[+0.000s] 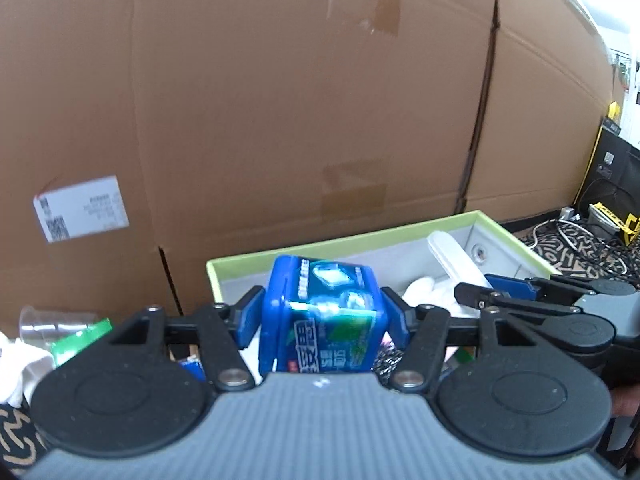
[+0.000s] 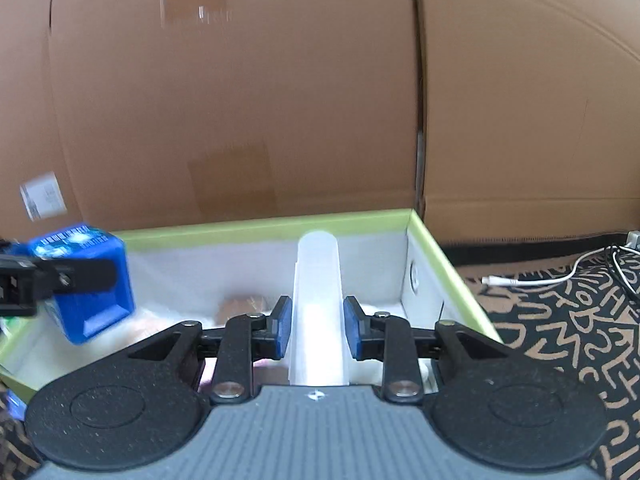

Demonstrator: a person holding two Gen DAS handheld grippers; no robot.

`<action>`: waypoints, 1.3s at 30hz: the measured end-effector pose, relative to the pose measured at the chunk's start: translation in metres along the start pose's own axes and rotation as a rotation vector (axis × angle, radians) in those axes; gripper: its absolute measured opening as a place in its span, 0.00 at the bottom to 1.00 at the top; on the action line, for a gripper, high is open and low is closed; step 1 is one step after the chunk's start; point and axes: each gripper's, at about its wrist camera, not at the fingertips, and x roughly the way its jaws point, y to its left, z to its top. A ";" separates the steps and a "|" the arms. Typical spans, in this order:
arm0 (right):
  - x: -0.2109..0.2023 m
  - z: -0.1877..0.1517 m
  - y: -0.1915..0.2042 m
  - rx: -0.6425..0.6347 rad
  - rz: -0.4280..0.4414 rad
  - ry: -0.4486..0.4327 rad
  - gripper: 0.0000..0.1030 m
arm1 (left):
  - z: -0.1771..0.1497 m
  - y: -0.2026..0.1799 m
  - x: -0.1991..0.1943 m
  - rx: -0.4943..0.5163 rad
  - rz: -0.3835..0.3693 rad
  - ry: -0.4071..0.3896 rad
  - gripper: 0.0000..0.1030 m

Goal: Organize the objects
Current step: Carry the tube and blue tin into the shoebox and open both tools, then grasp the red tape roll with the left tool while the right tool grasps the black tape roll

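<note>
A tall brown cardboard wall [image 1: 280, 112] filled the view from nine to two o'clock, bearing a white label [image 1: 82, 208] at nine. At three o'clock white cables [image 2: 560, 276] lay on black patterned cloth [image 2: 568, 340]

Patterned cloth [image 2: 560, 320], green-rimmed box [image 2: 440, 256], white cable [image 2: 552, 278], plastic cup [image 1: 44, 326]

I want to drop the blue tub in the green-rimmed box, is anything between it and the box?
Nothing visible blocks it. The blue tub, between the left hand-held gripper pads, is at the open green-rimmed box. White items lie on the floor inside; the right hand-held gripper holds a translucent tube alongside.
</note>
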 end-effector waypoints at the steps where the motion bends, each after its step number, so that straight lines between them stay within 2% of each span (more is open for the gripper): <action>1: 0.000 -0.002 0.001 -0.014 -0.016 0.002 0.46 | -0.003 0.001 0.000 0.000 0.011 -0.012 0.79; 2: -0.002 -0.003 0.001 -0.020 -0.015 -0.013 0.58 | -0.005 0.001 -0.003 0.003 0.023 -0.033 0.85; 3: -0.006 -0.004 0.000 -0.018 0.002 -0.027 0.60 | -0.007 0.002 -0.006 0.006 0.035 -0.057 0.96; 4: -0.011 -0.004 -0.004 -0.005 0.014 -0.031 0.63 | -0.009 0.002 -0.009 0.010 0.047 -0.076 1.00; 9: -0.048 -0.003 -0.002 0.045 0.010 -0.110 0.74 | -0.013 0.011 -0.029 -0.016 0.026 -0.089 1.00; 12: -0.076 -0.005 0.003 0.066 0.036 -0.159 0.80 | -0.013 0.018 -0.048 -0.037 0.010 -0.102 1.00; 14: -0.092 -0.007 0.007 0.086 0.053 -0.177 0.86 | -0.013 0.018 -0.063 -0.034 0.026 -0.090 1.00; 18: -0.111 -0.005 0.019 0.113 0.084 -0.201 0.87 | -0.023 0.025 -0.092 -0.055 0.031 -0.059 1.00; 21: -0.124 -0.017 0.033 0.114 0.121 -0.213 0.87 | -0.039 0.038 -0.117 -0.099 0.017 -0.051 1.00; 24: -0.132 -0.030 0.051 0.106 0.155 -0.201 0.87 | -0.058 0.053 -0.136 -0.131 0.041 -0.042 1.00; 32: -0.134 -0.065 0.112 0.067 0.249 -0.089 0.87 | -0.111 0.100 -0.169 -0.205 0.123 0.003 1.00; 39: -0.110 -0.069 0.163 0.016 0.299 -0.011 0.87 | -0.127 0.157 -0.184 -0.272 0.230 0.006 1.00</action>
